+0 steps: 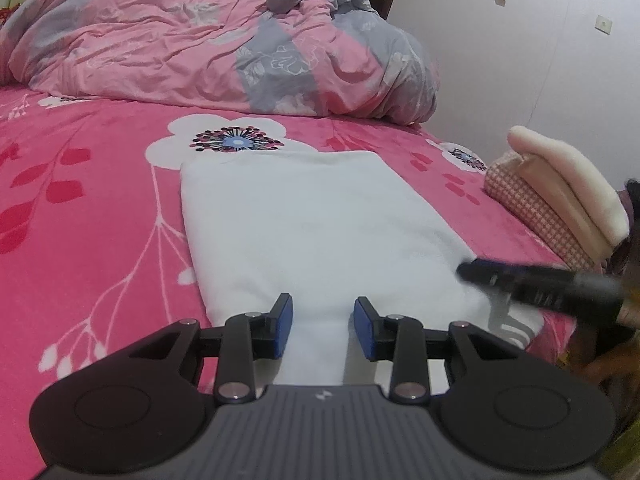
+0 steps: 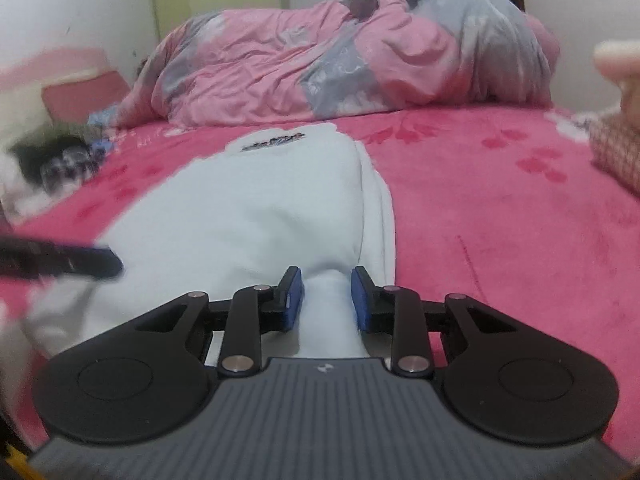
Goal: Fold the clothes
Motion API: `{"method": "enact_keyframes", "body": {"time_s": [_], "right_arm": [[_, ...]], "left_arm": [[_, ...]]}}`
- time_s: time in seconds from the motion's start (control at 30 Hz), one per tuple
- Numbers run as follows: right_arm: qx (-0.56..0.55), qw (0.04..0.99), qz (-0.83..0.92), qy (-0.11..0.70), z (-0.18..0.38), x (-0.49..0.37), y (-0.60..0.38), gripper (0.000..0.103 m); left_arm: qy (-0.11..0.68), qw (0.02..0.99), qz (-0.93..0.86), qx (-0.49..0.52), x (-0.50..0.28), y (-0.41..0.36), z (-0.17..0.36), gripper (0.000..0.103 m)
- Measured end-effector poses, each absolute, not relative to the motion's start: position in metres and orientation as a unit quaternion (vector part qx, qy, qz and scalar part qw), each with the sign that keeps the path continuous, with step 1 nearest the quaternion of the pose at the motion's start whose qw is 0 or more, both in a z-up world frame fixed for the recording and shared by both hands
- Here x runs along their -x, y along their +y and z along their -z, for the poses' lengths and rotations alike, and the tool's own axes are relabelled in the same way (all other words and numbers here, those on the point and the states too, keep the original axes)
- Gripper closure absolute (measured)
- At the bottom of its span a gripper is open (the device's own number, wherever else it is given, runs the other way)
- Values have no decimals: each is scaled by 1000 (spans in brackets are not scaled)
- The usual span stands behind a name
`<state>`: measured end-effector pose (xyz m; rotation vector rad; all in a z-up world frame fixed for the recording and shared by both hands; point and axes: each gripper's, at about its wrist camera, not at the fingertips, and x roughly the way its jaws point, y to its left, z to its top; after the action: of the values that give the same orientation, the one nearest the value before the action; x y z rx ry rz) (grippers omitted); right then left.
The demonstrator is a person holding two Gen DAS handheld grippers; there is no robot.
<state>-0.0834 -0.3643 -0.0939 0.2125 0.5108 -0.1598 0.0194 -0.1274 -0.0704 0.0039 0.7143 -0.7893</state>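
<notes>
- Two grippers work one white garment (image 1: pixel 312 232) spread flat on my pink flowered bed sheet (image 1: pixel 92 184), folded into a long panel running away from both cameras.
- My left gripper (image 1: pixel 323 330) sits low at the garment's near edge, its blue pads (image 1: pixel 285 330) parted with white cloth showing in the gap; I cannot tell whether the pads press the cloth.
- My right gripper (image 2: pixel 326 298) is at the garment's near right end, jaws partly apart, a raised ridge of the white fabric standing between the pads (image 2: pixel 295 300); contact with them is unclear.
- From the left wrist, the right gripper appears as a blurred dark shape crossing the garment's right edge.
- From the right wrist, the left gripper is a blurred dark bar over the cloth's left side.
- Beyond the garment, a crumpled pink and grey quilt (image 1: pixel 224 44) heaps across the bed's far end.
- Folded cream and checked items (image 1: pixel 560 200) are stacked at the bed's right edge.
</notes>
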Motion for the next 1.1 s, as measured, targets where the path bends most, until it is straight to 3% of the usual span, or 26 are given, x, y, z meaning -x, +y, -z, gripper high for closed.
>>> {"method": "enact_keyframes", "body": {"time_s": [0.2, 0.37, 0.63, 0.8, 1.1], "right_arm": [[-81, 968, 66, 228, 56, 65, -364, 77], [-87, 952, 54, 289, 98, 28, -383, 80], [-60, 957, 46, 281, 43, -12, -375, 80], [-52, 936, 41, 347, 91, -64, -384, 81], [-94, 932, 54, 346, 63, -108, -398, 81]], "left_arm": [[337, 863, 376, 14, -19, -125, 73, 67], [335, 860, 385, 16, -19, -126, 73, 60], [323, 862, 390, 12, -15, -125, 76, 58], [322, 859, 398, 24, -16, -121, 77, 58], [319, 853, 411, 40, -17, -114, 81, 58]]}}
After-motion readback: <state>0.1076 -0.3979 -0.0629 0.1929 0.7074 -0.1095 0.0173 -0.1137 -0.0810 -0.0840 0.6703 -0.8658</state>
